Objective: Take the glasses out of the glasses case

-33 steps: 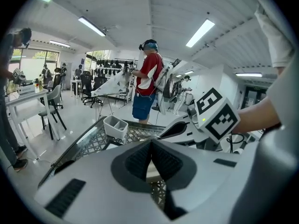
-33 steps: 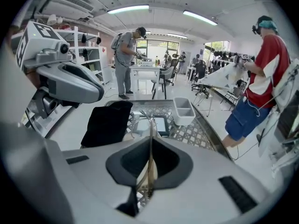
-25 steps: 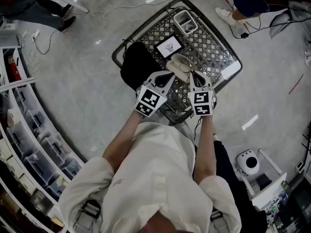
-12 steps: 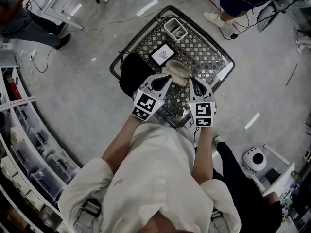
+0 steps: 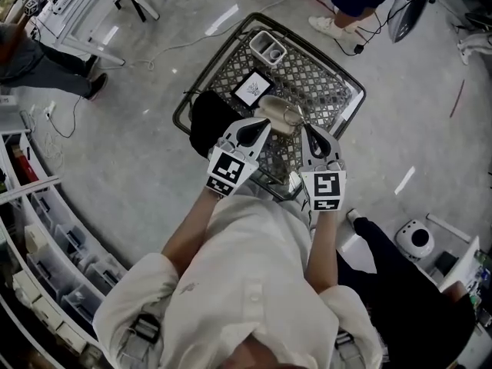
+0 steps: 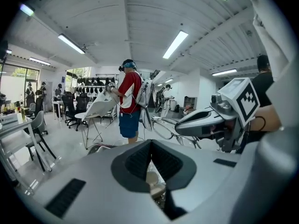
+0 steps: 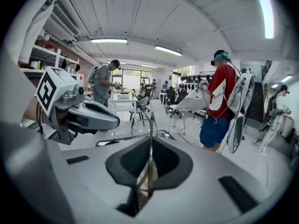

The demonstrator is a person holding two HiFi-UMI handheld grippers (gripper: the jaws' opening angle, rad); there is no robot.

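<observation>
From above, open floor lies all round the one mesh basket [image 5: 315, 83]. My two tools, left gripper [image 5: 260, 124] and right gripper [image 5: 309, 129], hang over its near side, with the single glasses case [image 5: 278, 114] just past their tips.

Left gripper view: my left jaws meet tip to tip with nothing pinched, and beige case shows through the slit below.

Right gripper view: my right jaws clamp one temple of the one pair of glasses [image 7: 142, 120], the frame standing ahead in open air.

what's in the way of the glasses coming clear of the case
Nothing visible. The right gripper is shut on a temple of the glasses, whose frame hangs in open air, and the left gripper grips the glasses case lower down.
</observation>
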